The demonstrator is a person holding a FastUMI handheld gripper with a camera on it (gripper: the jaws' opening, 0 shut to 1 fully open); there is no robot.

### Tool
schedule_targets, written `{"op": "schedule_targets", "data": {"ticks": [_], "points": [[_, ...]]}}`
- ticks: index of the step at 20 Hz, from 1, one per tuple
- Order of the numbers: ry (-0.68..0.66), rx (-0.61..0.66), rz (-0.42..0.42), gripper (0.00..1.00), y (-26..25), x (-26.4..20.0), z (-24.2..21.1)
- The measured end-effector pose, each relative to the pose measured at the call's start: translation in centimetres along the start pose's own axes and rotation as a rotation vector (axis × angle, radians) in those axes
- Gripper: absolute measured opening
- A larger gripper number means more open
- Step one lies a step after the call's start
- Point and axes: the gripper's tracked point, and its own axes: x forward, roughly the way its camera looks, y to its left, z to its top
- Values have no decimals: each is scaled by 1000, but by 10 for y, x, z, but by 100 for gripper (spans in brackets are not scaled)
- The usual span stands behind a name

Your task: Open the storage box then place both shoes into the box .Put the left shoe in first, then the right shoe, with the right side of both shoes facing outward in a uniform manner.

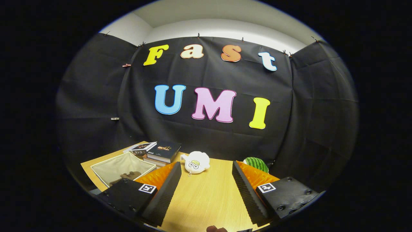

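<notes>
My gripper (206, 166) is open, its two fingers spread wide over the wooden table (209, 196) with bare tabletop between them. A beige fabric storage box (124, 167) stands open-topped beyond and beside the left finger (165, 190). Something dark brown, possibly a shoe (130, 175), lies inside it, half hidden by the finger. A small dark shape (216, 229) shows at the near table edge between the fingers; I cannot tell what it is.
A stack of books (159, 151) sits behind the box. A white plush toy with round eyes (196, 162) lies just ahead of the fingers. A watermelon-patterned ball (256, 163) rests beyond the right finger (246, 190), near the booth wall.
</notes>
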Motion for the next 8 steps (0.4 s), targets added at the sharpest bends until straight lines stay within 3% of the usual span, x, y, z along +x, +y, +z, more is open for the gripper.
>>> {"op": "schedule_targets", "data": {"ticks": [8], "points": [[8, 23, 23, 98, 3, 0, -4]]}}
